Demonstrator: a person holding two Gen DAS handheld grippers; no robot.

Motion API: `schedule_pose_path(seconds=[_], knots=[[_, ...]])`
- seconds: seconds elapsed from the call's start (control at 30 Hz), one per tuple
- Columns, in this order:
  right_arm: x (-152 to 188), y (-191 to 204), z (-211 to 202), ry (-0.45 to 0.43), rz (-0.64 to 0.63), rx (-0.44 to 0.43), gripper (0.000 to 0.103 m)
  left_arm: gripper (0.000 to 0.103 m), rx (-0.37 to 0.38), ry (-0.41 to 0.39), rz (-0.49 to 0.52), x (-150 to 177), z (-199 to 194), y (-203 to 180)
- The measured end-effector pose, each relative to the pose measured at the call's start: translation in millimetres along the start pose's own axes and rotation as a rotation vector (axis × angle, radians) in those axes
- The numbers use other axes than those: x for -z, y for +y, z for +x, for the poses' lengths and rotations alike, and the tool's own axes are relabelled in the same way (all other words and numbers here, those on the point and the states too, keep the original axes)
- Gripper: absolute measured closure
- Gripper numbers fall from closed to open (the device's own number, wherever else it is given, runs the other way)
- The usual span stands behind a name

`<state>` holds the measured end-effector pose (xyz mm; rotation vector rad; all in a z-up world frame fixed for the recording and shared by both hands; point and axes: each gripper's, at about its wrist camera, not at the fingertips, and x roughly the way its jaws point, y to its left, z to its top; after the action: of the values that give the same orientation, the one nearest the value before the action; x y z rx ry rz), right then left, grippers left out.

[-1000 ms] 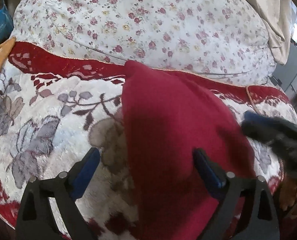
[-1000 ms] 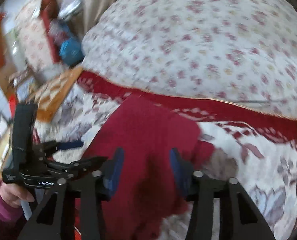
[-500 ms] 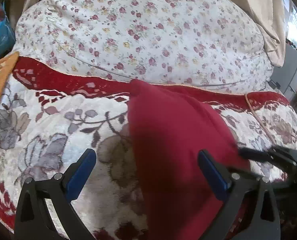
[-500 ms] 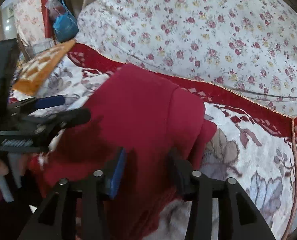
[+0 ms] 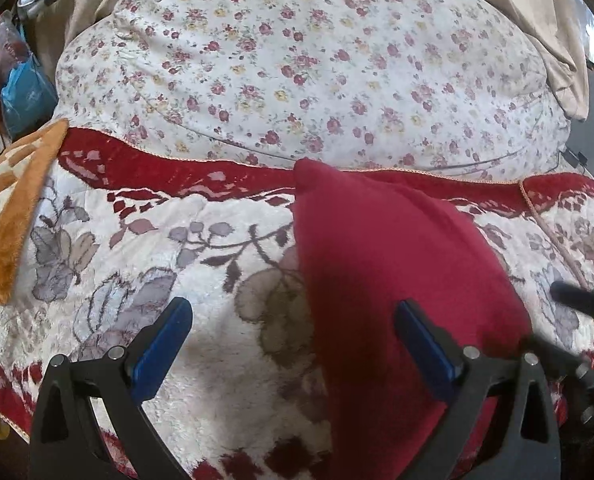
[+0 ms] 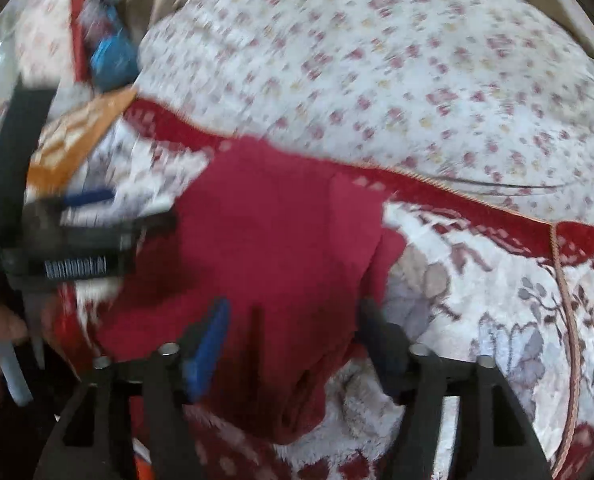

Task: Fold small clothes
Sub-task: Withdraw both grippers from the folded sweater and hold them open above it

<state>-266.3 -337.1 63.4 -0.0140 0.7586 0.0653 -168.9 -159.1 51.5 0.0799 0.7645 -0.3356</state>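
**Left wrist view: open claw over a folded red garment**

The left claw (image 5: 293, 332) stands wide open, its blue-padded fingers (image 5: 161, 344) clear of the cloth. A dark red garment (image 5: 385, 272) lies folded on a plush floral blanket (image 5: 145, 240) with a red border, its left edge between the fingers. Behind rises a rose-print quilt (image 5: 297, 60). An orange checked cloth (image 5: 13, 208) lies at left; the right claw (image 5: 577, 304) enters at the right edge

Open blanket (image 5: 225, 360) from 8 to 11 o'clock; floral pillow (image 5: 297, 60) blocks 12; red garment (image 5: 397, 280) occupies 2.
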Motion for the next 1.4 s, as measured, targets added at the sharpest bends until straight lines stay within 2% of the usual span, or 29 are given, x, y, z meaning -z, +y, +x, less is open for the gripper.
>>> schedule_pose_path(seconds=[0.13,0.3,0.6,1.4], knots=[[-10,-8,0,-0.004,0.100,0.028,0.023,0.002,-0.003,-0.008,-0.004,-1,-3,-1],[-15,-2,3,-0.012,0.111,0.072,0.015,0.002,-0.005,-0.028,-0.003,-3,-8,-2],[-20,-3,14,-0.017,0.169,0.101,0.010,0.002,-0.032,-0.056,-0.005,-4,-12,-3],[-22,-3,35,0.014,0.190,0.116,0.010,0.002,-0.063,-0.052,-0.021,-5,-8,6]])
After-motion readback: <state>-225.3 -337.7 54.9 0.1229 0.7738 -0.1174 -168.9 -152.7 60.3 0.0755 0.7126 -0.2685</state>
